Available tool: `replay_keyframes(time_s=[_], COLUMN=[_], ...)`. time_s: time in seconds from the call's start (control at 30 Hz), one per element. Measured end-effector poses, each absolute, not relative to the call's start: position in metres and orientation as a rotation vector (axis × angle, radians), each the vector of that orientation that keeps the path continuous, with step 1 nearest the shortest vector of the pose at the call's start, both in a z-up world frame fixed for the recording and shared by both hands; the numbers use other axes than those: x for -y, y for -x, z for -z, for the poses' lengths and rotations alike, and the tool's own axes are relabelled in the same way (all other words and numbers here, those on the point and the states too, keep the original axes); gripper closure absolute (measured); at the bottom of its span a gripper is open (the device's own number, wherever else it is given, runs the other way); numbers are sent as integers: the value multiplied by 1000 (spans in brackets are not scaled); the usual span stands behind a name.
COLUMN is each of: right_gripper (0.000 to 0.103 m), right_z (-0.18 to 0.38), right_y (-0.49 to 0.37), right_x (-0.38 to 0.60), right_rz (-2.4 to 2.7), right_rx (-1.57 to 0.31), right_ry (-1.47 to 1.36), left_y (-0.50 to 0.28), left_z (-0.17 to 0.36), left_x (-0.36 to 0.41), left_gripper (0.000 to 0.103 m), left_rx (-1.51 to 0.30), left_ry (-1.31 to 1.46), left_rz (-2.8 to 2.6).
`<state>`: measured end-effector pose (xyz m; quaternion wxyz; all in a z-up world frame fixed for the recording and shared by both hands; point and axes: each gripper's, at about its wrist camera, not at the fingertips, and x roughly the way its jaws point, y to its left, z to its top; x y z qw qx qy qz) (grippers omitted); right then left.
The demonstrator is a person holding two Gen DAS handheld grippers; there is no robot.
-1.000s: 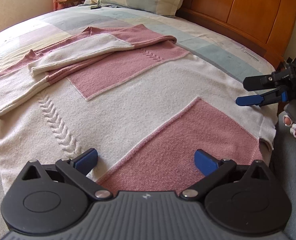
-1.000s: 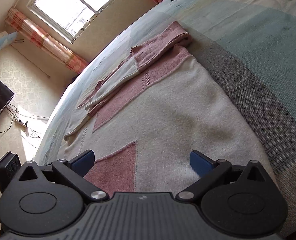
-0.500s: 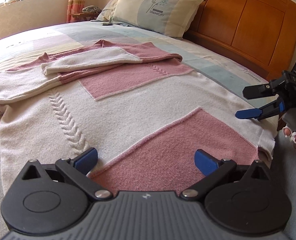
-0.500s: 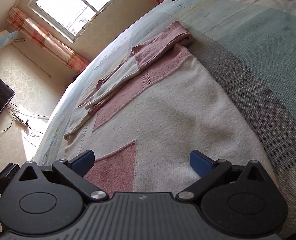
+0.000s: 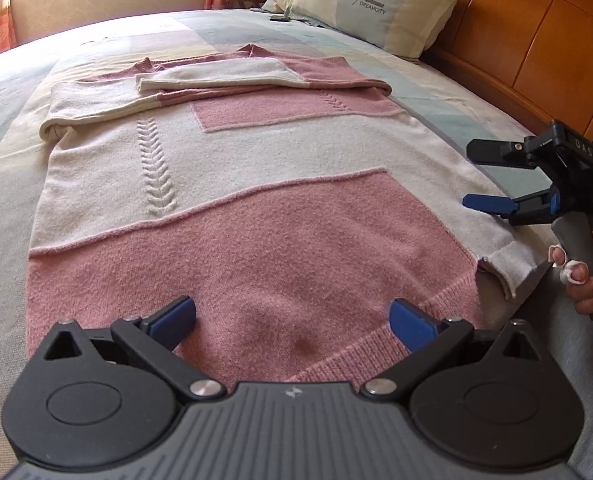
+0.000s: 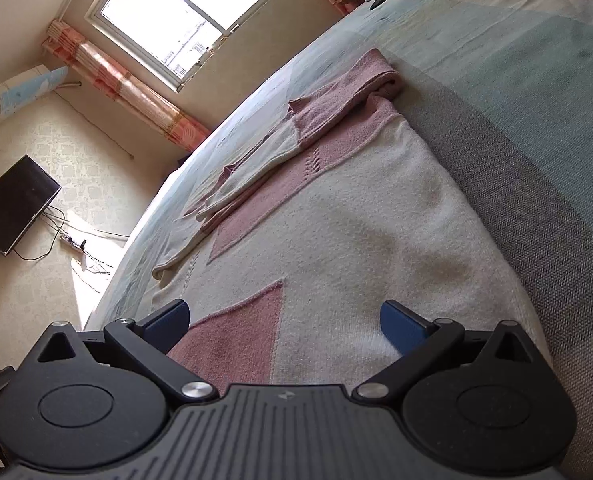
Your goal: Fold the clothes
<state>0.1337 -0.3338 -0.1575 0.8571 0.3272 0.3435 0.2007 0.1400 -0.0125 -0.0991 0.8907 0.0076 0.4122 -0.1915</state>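
Left gripper (image 5: 292,322): spread wide, blue fingertips (image 5: 174,318) low over the pink hem band at the near edge of the bed, nothing pinched.
Right gripper (image 6: 282,320): also spread, holding nothing, poised at the sweater's near right corner; from the left camera its two fingers sit one above the other.
Hand (image 5: 584,276): wrapped round the right gripper's handle, beyond the corner.
Sweater (image 5: 256,184): pink and cream knit, flat on the bed (image 5: 436,92), hem nearest, both sleeves folded across the chest at the far end.
Pillow (image 5: 376,4): at the head of the bed, against the wooden headboard (image 5: 536,40).
Window (image 6: 184,16): bright, across the room.
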Motion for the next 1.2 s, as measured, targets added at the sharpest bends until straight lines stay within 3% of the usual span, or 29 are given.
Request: replay_keyframes(time_s=[0.27, 0.6, 0.7, 0.8, 1.2], right_gripper=[0, 0, 0, 0, 0], right_z=[147, 125, 144, 154, 152], right_y=[-129, -116, -119, -108, -109], right_x=[337, 292, 270, 258, 259], right_rz=[-483, -428, -402, -393, -395], right_rx=[-769, -747, -803, -735, -753], right_ry=[-617, -190, 14, 162, 162], left_y=[-124, -128, -124, -114, -114], left_z=[85, 105, 104, 104, 106], left_x=[25, 16, 13, 17, 17], left_gripper=[1, 1, 1, 1, 0], left_rx=[-776, -790, -789, -761, -829], left_ry=[-246, -225, -239, -311, -240], left_rz=[400, 414, 405, 414, 381])
